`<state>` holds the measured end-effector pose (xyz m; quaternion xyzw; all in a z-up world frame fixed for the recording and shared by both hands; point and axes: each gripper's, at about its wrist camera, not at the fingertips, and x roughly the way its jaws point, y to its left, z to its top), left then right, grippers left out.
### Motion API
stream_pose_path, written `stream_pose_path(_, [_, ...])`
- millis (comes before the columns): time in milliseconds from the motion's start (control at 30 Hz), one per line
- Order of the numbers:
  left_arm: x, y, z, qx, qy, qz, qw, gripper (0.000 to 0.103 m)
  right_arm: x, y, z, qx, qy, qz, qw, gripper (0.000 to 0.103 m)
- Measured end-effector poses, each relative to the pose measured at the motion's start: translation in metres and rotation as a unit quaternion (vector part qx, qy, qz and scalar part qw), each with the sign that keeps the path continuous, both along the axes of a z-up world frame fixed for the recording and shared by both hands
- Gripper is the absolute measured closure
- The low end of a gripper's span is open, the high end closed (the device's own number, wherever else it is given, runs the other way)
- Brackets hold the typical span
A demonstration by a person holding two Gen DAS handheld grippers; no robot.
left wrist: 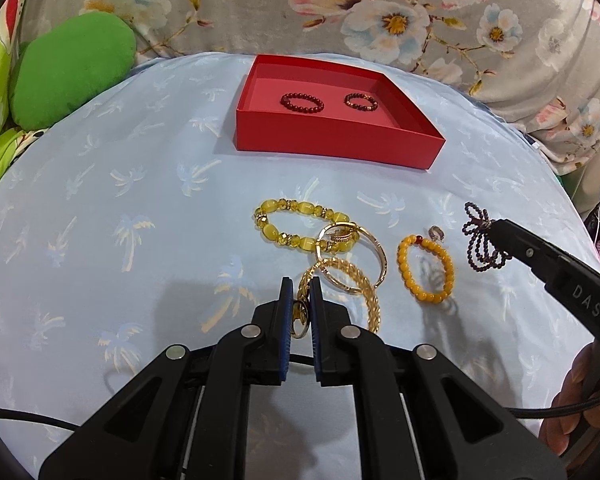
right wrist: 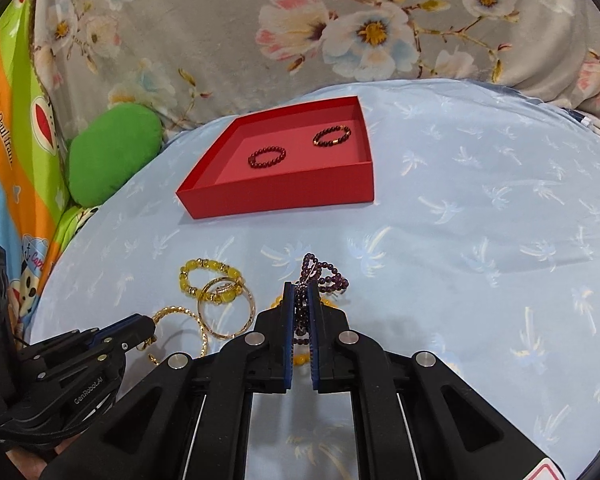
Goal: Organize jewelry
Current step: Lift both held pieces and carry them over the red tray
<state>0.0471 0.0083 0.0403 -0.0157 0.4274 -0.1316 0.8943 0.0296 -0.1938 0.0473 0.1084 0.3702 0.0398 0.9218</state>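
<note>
The left gripper is pinching a gold chain. The right gripper is pinching purple beads. Both sit in front of the red box. Two dark bead rings are already in the box. Two yellow bracelets and a gold bangle wait on the cloth near the box, so most work is left.
</note>
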Motion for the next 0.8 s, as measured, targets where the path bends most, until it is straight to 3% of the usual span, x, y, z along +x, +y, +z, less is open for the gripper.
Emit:
stream_pose_path(567, [0.022, 0.007, 0.033, -0.010, -0.033, 0.008, 0.9994, 0.095, 0.005, -0.006, 0.008, 0.003, -0.010, 0.000, 1.000, 0.097])
stream_pose_path(800, [0.054, 0.005, 0.063, -0.019, -0.063, 0.011, 0.9978, 0.095, 0.037, -0.023, 0.031, 0.009, -0.029, -0.008, 1.000, 0.097])
